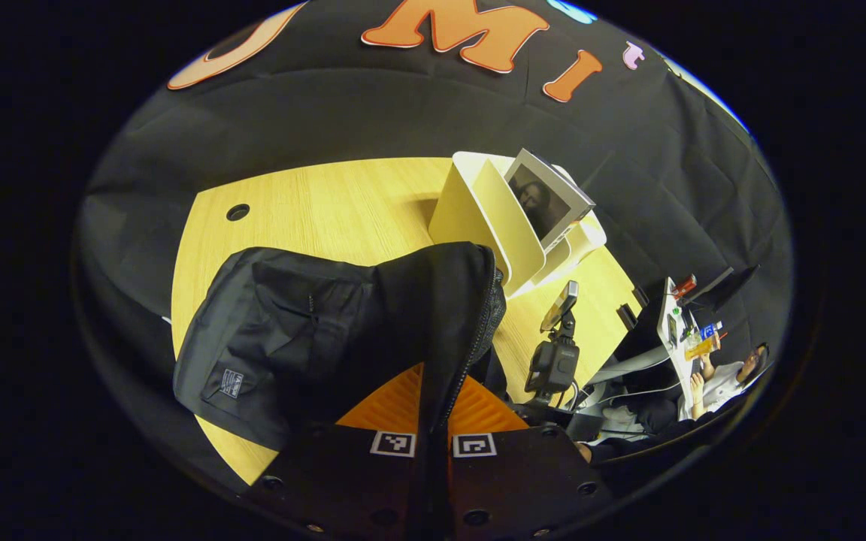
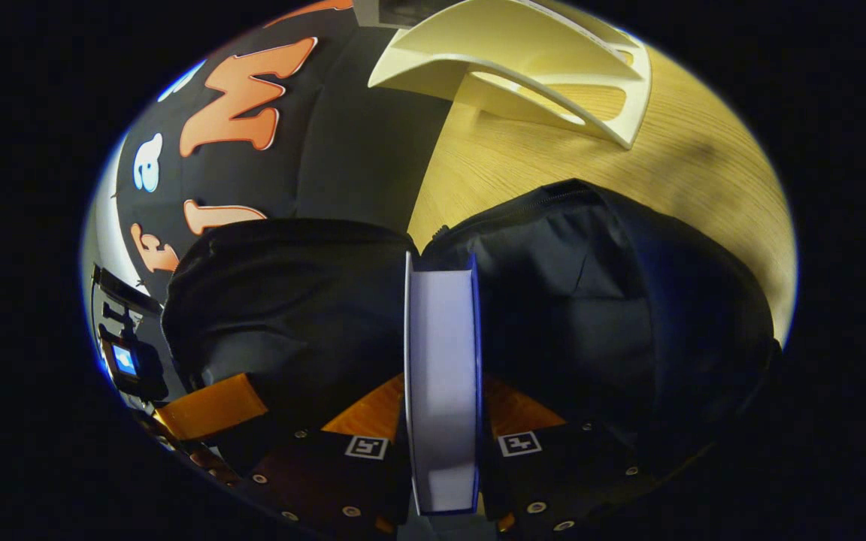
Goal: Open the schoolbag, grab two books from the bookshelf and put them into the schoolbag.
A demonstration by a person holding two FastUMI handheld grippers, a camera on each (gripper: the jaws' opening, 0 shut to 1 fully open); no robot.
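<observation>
The right gripper (image 2: 440, 443) is clamped on a thick white-paged book (image 2: 442, 376) standing edge-up in the black fabric schoolbag's (image 2: 591, 300) mouth. The left gripper (image 1: 433, 439) pinches the bag's zippered edge (image 1: 470, 330).

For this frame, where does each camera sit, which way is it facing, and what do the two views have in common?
Left gripper view: rides on the left gripper, which pinches the schoolbag flap; faces across the table to the bookshelf holding a book.
Right gripper view: rides on the right gripper, clamping a blue-edged book at the bag's opening; faces the bag and shelf.
Shared: schoolbag, bookshelf, table.
</observation>
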